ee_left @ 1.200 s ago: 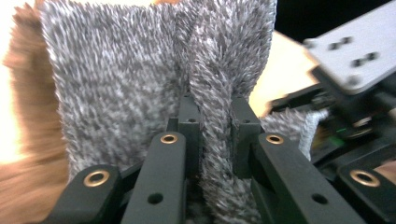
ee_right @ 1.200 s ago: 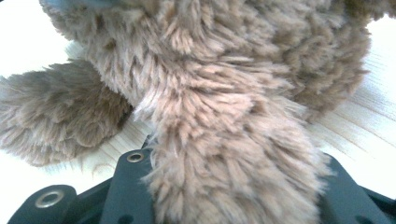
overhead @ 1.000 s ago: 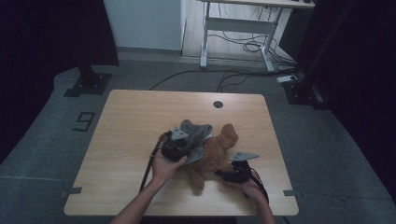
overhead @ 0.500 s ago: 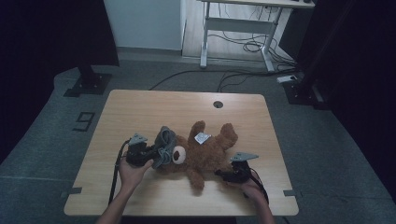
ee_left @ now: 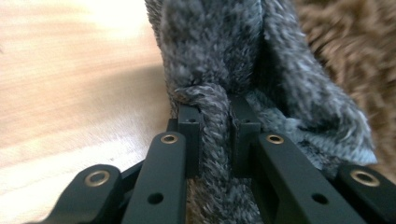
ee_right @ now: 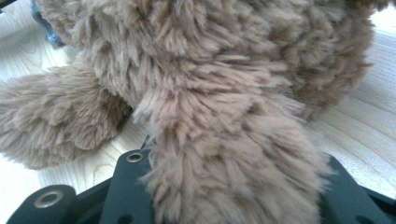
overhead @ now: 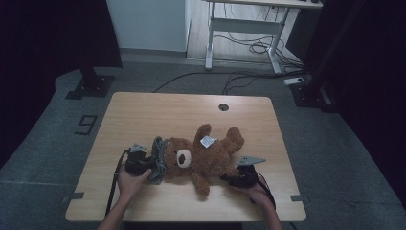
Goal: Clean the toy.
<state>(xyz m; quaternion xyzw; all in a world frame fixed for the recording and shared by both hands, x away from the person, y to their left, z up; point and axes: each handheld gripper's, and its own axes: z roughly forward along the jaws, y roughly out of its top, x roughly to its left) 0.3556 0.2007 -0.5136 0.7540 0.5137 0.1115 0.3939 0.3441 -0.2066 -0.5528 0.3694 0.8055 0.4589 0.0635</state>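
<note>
A brown teddy bear (overhead: 210, 155) lies on the wooden table (overhead: 158, 112), head toward the left, with a white tag (overhead: 208, 141) on its body. A grey knitted garment (overhead: 158, 158) lies bunched against its head. My left gripper (overhead: 146, 164) is shut on a thick rolled edge of this grey knit (ee_left: 219, 56); in the left gripper view that edge is pinched between the jaws of the left gripper (ee_left: 215, 116), with brown fur (ee_left: 345, 42) behind. My right gripper (overhead: 229, 178) is shut on one of the bear's limbs (ee_right: 224, 154), whose fur hides its fingertips.
A round cable hole (overhead: 223, 107) sits near the table's far edge. Behind the table stand a white desk frame (overhead: 242, 26) with cables on the floor, a black stand base (overhead: 91, 86) at left, and a "9" mark (overhead: 85, 123) on the carpet.
My left gripper has moved left and down from over the bear's body to beside its head, taking the grey knit with it. The bear's tag and belly now show. The right gripper stayed.
</note>
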